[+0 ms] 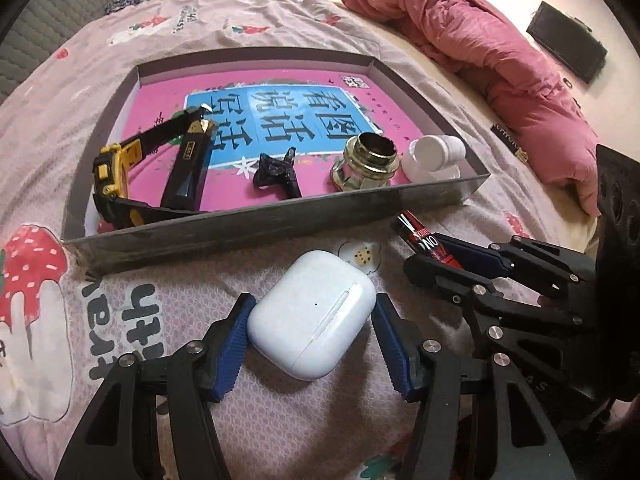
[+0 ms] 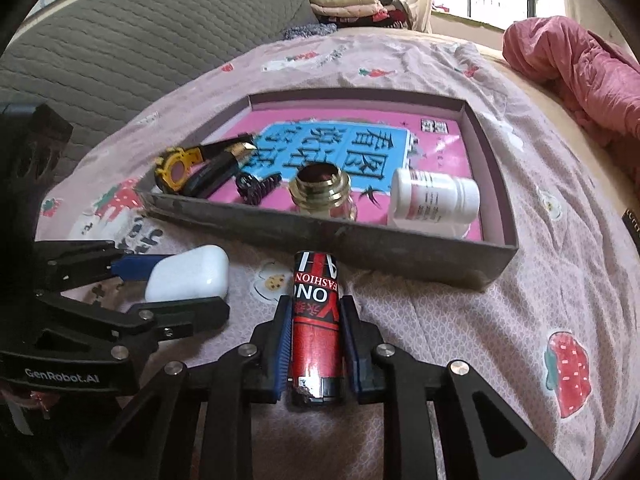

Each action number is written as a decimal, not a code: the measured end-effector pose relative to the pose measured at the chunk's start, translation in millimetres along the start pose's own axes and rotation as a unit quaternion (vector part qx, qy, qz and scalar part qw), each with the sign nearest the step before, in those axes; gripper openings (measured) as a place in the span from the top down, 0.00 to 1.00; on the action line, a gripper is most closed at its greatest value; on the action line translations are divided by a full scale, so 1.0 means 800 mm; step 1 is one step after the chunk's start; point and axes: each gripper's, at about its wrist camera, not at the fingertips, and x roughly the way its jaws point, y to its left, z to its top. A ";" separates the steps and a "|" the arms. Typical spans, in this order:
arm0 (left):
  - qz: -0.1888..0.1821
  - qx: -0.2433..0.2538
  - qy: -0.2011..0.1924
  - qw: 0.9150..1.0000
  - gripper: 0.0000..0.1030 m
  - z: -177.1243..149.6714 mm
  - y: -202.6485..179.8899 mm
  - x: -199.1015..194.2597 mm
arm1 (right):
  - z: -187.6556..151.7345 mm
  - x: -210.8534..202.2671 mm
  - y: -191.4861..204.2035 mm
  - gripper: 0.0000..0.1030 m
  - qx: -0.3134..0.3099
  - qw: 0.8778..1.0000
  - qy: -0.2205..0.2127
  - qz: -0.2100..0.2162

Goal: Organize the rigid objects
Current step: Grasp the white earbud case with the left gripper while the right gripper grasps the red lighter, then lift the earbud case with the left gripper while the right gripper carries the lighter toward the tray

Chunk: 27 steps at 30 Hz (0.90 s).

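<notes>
A white earbud case (image 1: 314, 314) sits between the blue pads of my left gripper (image 1: 314, 305), and both pads touch its sides; it is just above the pink bedsheet. In the right wrist view, my right gripper (image 2: 315, 306) is shut on a red and black cylinder (image 2: 316, 320) that points at the box. The left gripper (image 2: 188, 280) with the earbud case (image 2: 188, 272) is to its left. A shallow grey box (image 1: 240, 224) lies just ahead of both. It holds a yellow and black tool (image 1: 114, 168), a black lighter (image 1: 188, 172), a black clip (image 1: 276, 176), a brass-topped jar (image 1: 368, 160) and a white bottle (image 1: 434, 152).
A pink and blue book (image 1: 280, 112) lines the box floor. A bunched pink quilt (image 1: 480, 40) lies to the far right on the bed. A grey padded headboard (image 2: 140, 40) and folded clothes (image 2: 344, 4) stand behind.
</notes>
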 end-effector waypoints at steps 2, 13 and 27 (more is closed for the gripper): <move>0.002 0.000 -0.005 1.000 0.41 0.002 0.000 -0.005 | 0.001 -0.003 0.002 0.78 -0.002 1.000 -0.005 0.001; 0.009 -0.009 -0.039 0.999 0.41 0.013 0.002 -0.042 | 0.011 -0.029 -0.002 0.78 0.016 0.999 -0.047 0.001; 0.024 -0.030 -0.071 0.997 0.41 0.041 0.013 -0.064 | 0.047 -0.054 0.008 0.78 -0.005 0.996 -0.091 -0.016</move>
